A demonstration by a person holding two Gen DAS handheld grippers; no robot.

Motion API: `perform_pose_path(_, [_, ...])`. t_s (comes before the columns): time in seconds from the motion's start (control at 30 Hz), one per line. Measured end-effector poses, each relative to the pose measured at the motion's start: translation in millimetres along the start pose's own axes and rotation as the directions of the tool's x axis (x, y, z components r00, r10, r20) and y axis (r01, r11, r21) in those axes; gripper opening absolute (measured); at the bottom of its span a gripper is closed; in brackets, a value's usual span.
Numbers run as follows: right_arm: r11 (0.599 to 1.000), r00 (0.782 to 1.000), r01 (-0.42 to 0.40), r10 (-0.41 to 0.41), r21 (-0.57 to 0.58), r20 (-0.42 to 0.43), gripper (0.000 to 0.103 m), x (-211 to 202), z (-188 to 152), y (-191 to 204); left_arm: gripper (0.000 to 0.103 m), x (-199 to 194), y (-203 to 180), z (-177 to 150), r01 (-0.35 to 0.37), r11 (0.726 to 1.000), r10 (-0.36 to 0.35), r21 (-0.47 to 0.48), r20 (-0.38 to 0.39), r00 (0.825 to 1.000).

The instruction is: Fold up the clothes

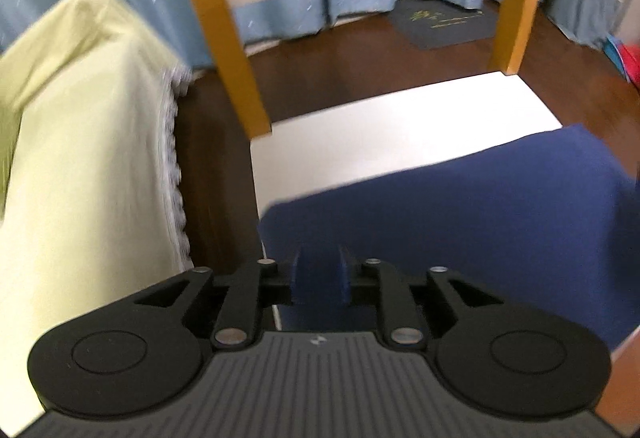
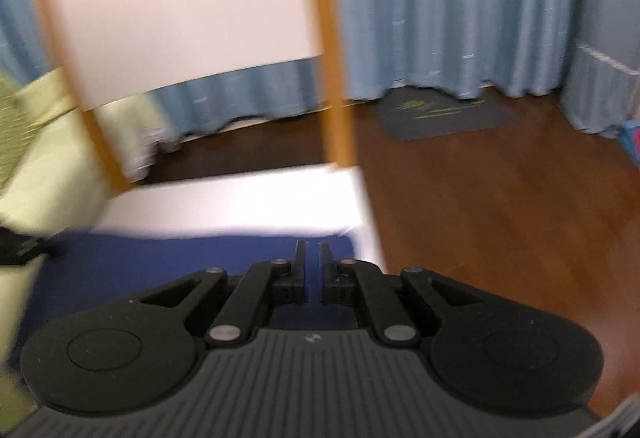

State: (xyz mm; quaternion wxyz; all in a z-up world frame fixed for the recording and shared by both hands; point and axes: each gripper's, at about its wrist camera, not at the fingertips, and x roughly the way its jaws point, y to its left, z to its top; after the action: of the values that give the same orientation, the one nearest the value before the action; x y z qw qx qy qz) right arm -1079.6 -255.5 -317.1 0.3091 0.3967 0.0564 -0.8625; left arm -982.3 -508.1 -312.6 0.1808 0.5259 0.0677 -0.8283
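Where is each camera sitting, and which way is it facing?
Left wrist: on the left tool, angled down at the navy cloth on the white chair seat, pale yellow bedding to its left; only the tool's fingers and linkage show.
Right wrist: on the right tool, angled down over the same cloth, near its right edge; only that tool shows.
Shared: chair seat, wooden chair posts, blue curtains, floor mat.

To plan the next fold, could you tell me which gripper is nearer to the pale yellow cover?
Left. The left gripper hangs right beside the yellow cover; the right gripper is over the blue cloth's far side.
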Motion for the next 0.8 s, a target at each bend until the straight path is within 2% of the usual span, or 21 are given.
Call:
perform_pose_path(0.03, [1.000, 1.000, -0.022, 0.022, -0.013, -0.017, 0.004, -8, -10, 10, 0.041, -4, -2, -2, 0.005, 1.000, -0.006, -0.027, -0.015, 1.000])
perform_pose_path(0.17, [0.999, 0.994, -0.031, 0.030, -0.009, -0.102, 0.007, -14, -40, 25, 0.046, -8, -10, -21, 0.035, 0.992, -0.045, -0.124, -0.079, 0.996])
perform_pose_path(0.27, [1.000, 0.993, -0.011, 0.008, -0.029, -0.114, 0.015, -12, -51, 26, 0.049, 2, -13, -40, 0.046, 0.987, -0.062, -0.152, -0.104, 0.993])
perform_pose_path(0.37, [0.998, 0.993, 0.007, -0.015, -0.062, -0.116, 0.015, -10, -57, 22, 0.051, 3, -10, -54, 0.048, 0.985, -0.061, -0.167, -0.076, 0.995])
perform_pose_path(0.43, [0.996, 0.993, 0.038, -0.047, -0.081, -0.110, 0.009, -14, -55, 20, 0.051, -3, -6, -58, 0.046, 0.982, -0.061, -0.183, -0.073, 0.996])
perform_pose_path(0.5, [0.990, 0.988, 0.105, -0.114, -0.095, -0.099, 0.017, -19, -55, 19, 0.051, -16, -2, -65, 0.052, 0.974, -0.063, -0.219, -0.043, 0.997])
perform_pose_path(0.53, [0.986, 0.986, 0.135, -0.144, -0.097, -0.086, 0.017, -24, -55, 20, 0.054, -20, -1, -68, 0.057, 0.972, -0.064, -0.228, -0.026, 0.998])
perform_pose_path(0.6, [0.990, 0.992, 0.111, -0.116, -0.092, -0.055, 0.017, -34, -54, 23, 0.061, -27, -4, -82, 0.069, 0.968, -0.066, -0.239, 0.018, 0.998])
perform_pose_path(0.67, [0.991, 0.998, 0.029, -0.035, -0.134, -0.042, 0.017, -40, -61, 36, 0.062, -20, -9, -97, 0.048, 0.973, -0.047, -0.225, 0.010, 0.999])
perform_pose_path(0.73, [0.982, 0.996, 0.023, -0.039, -0.188, -0.079, 0.017, -31, -74, 41, 0.063, -12, -13, -115, 0.027, 0.977, -0.026, -0.210, 0.003, 1.000])
perform_pose_path(0.77, [0.981, 0.994, 0.041, -0.060, -0.188, -0.095, 0.017, -26, -82, 36, 0.063, -14, -14, -124, 0.028, 0.977, -0.024, -0.210, 0.022, 0.999])
perform_pose_path(0.8, [0.988, 0.996, 0.037, -0.049, -0.147, -0.078, 0.017, -26, -88, 26, 0.063, -18, -14, -128, 0.021, 0.978, -0.016, -0.206, 0.025, 1.000])
